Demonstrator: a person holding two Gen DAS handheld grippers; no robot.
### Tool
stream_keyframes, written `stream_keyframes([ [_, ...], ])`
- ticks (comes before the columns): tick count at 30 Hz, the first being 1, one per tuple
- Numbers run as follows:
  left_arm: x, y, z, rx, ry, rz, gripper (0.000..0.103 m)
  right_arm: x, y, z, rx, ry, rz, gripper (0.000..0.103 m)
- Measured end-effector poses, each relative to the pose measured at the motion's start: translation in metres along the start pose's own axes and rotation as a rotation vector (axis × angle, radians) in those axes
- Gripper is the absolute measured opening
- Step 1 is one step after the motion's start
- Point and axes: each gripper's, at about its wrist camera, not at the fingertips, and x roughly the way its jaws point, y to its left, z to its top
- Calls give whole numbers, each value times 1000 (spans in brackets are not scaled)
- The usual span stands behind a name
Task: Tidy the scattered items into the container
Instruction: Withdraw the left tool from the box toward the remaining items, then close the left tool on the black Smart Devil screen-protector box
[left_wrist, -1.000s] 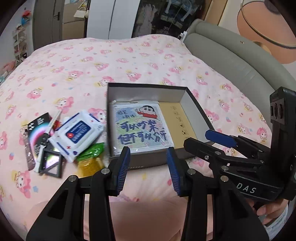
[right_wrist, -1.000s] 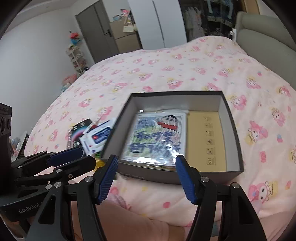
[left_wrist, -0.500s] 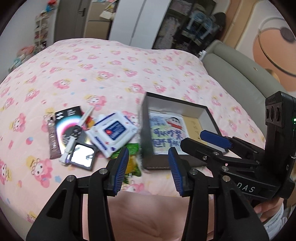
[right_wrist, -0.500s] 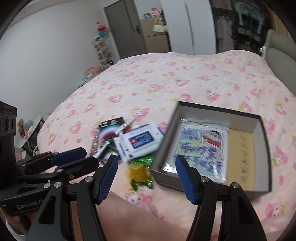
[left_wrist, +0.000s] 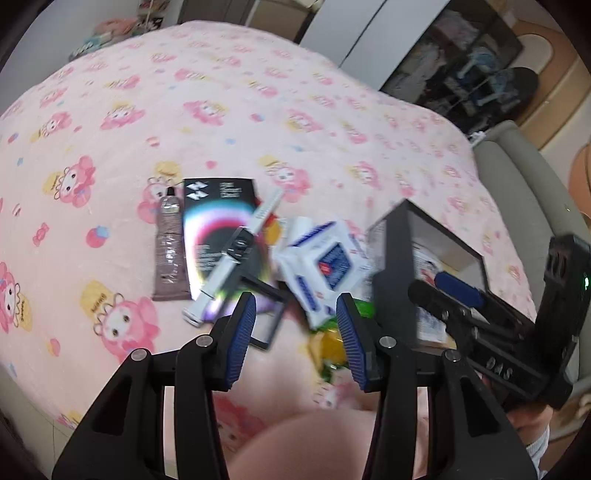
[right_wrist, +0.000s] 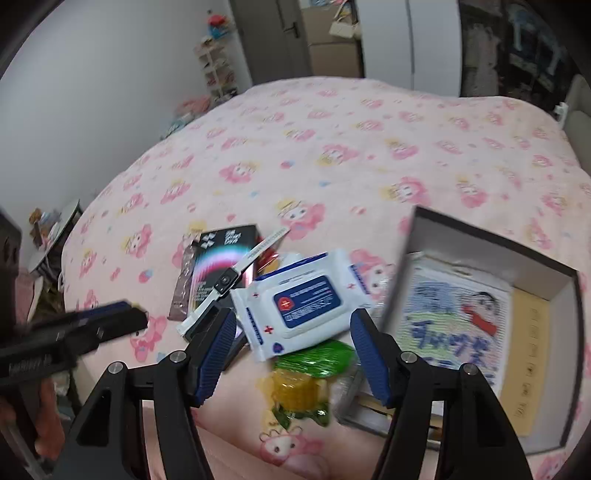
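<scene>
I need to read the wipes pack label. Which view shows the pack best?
The right wrist view: the wipes pack lies flat, its blue label facing the camera. In the left wrist view the pack is blurred and foreshortened, its label smaller.

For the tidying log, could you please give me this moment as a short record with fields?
setting: pink cartoon-print bedspread
container: open dark box, right of the pile
already in box: cartoon-print packet
loose items: wet wipes pack; green and yellow snack bag; black booklet; brown sachet; white strap gadget
left tool: open, holding nothing
right tool: open, holding nothing, wipes pack in front of it
</scene>
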Motion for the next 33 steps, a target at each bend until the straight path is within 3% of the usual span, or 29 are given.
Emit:
stream_keyframes([
  [6,29,42,6,-72,32,25,45,50,15,1,-46,107,36,61],
  [14,62,81,1,-153,69,39,45,99,39,2,-120,222,159,61],
  [19,75,105,5,-216,43,87,33,124,53,20,-139,230,160,61],
  [26,98,119,7,-255,75,19,26,147,72,30,-230,215,72,54],
  [30,107,121,9,-262,89,-22,26,149,75,31,-252,209,76,46],
  [33,114,123,11,-278,104,-22,24,139,75,34,-221,176,144,42],
])
